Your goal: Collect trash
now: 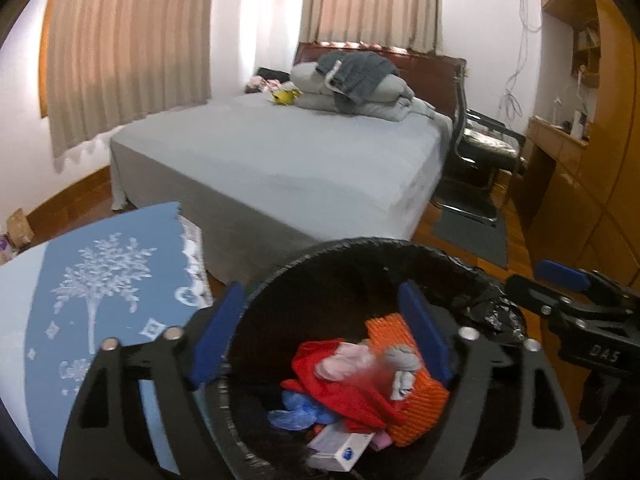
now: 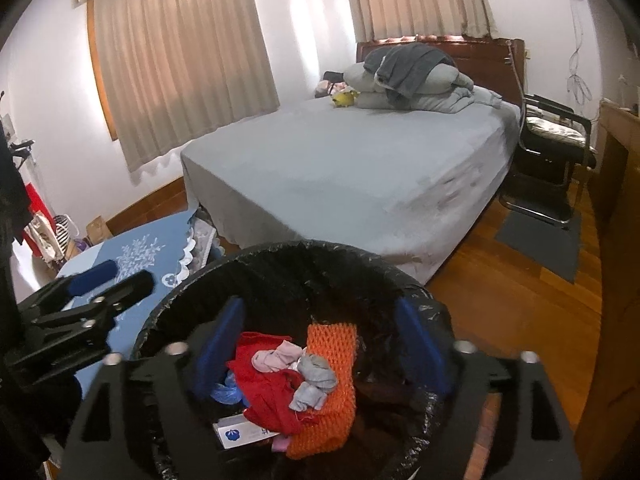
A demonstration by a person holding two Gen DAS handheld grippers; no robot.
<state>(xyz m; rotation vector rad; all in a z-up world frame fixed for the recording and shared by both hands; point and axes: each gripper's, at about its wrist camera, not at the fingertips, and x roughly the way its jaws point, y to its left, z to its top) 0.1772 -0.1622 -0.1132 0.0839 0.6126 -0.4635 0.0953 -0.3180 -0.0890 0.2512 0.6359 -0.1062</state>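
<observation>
Both the left hand-held gripper (image 1: 320, 336) and right hand-held gripper (image 2: 320, 344) are being held spread and empty over the bin (image 2: 280, 264), where the loose liner (image 1: 496, 312) at three o'clock is risking being snagged.

The bin (image 2: 280, 264) stands before the bed (image 2: 360, 160), with a surface (image 2: 132, 252) to its left. In the bin lie cloths (image 2: 272, 384), a sock (image 2: 316, 380) on top, and a box (image 2: 240, 434). A chair (image 2: 556, 140) stands right of the bed.

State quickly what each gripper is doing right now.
Left gripper: open, holding nothing, over the bin.
Right gripper: open, holding nothing, over the bin.
</observation>
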